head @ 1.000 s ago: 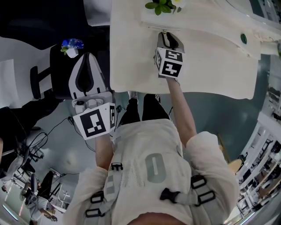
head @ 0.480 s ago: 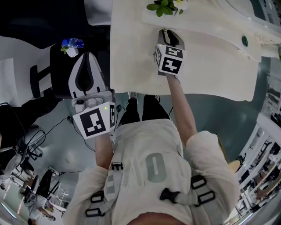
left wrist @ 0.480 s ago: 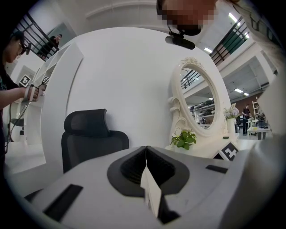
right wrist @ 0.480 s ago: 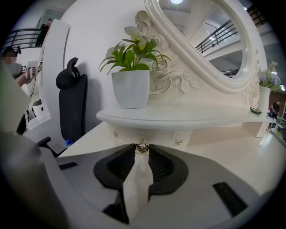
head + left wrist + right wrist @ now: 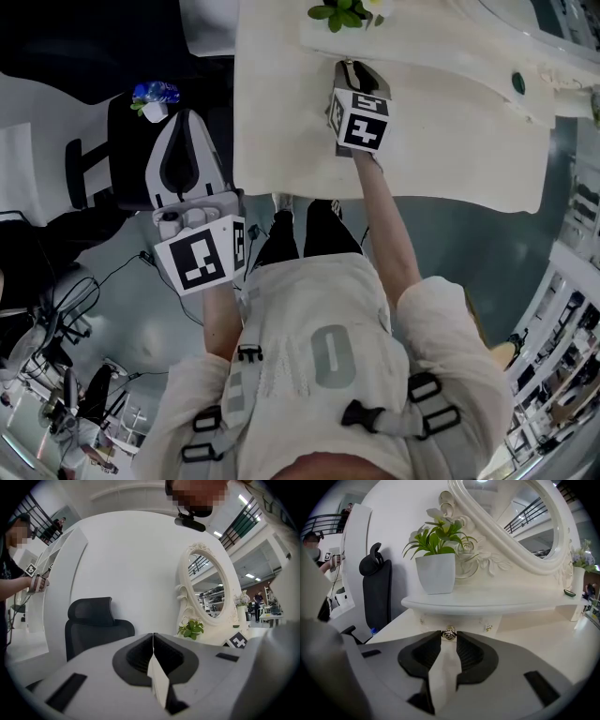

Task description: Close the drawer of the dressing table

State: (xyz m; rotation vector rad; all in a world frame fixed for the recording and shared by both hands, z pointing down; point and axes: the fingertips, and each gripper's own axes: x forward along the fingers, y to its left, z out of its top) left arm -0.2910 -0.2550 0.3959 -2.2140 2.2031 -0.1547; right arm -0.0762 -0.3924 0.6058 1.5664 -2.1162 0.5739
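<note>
The cream dressing table (image 5: 281, 141) has a small drawer (image 5: 464, 620) under its raised shelf, its front in line with the shelf's base. A brass drawer knob (image 5: 449, 633) sits between the tips of my right gripper (image 5: 449, 633), which reaches across the tabletop (image 5: 349, 66). Its jaws are opening, and the pads still look in touch with the knob. My left gripper (image 5: 183, 117) hangs off the table's left side, pointing at a black office chair (image 5: 93, 625). It is shut (image 5: 153, 635) with nothing in it.
A potted green plant (image 5: 436, 566) stands on the shelf straight above the knob, and an oval mirror (image 5: 511, 522) rises behind it. A small blue-topped thing (image 5: 155, 94) sits by the chair. Another person (image 5: 14, 578) stands at the far left.
My right gripper has edged slightly farther in toward the shelf and drawer front. The left gripper has stayed where it was.
</note>
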